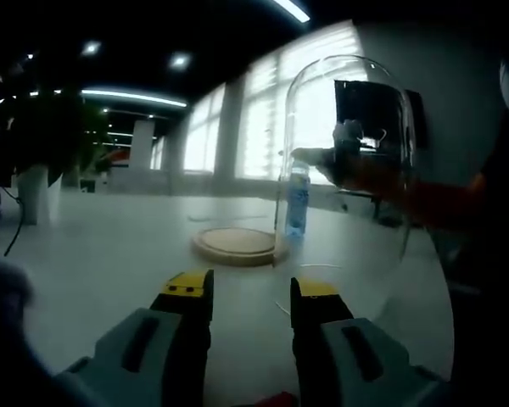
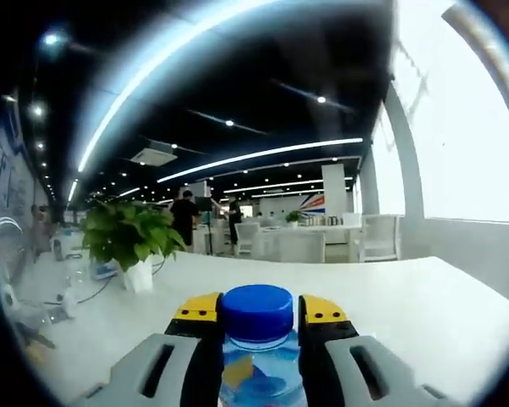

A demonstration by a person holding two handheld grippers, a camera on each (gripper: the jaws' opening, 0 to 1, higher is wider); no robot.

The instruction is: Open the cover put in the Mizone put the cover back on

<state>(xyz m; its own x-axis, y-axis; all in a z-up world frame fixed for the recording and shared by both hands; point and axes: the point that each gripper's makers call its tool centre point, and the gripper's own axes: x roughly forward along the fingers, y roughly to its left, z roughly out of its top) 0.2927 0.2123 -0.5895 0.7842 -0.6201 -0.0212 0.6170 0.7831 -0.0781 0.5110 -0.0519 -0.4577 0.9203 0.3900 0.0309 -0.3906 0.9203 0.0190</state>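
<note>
Beside the round wooden base (image 1: 236, 244), on its window side, we see the glass dome cover (image 1: 348, 170) standing off it on the white table (image 1: 110, 246), so the base is bare. Our right gripper (image 2: 257, 326) is clenched on the Mizone bottle (image 2: 256, 339) just under its blue cap (image 2: 256, 312); thru the glass the bottle hangs upright near the base's edge. Left gripper (image 1: 250, 292) has jaws apart, w/ nothing btwn them, short of the base. We'd lower the bottle onto the base's centre, staying upright, clear of the glass, before letting go.
</note>
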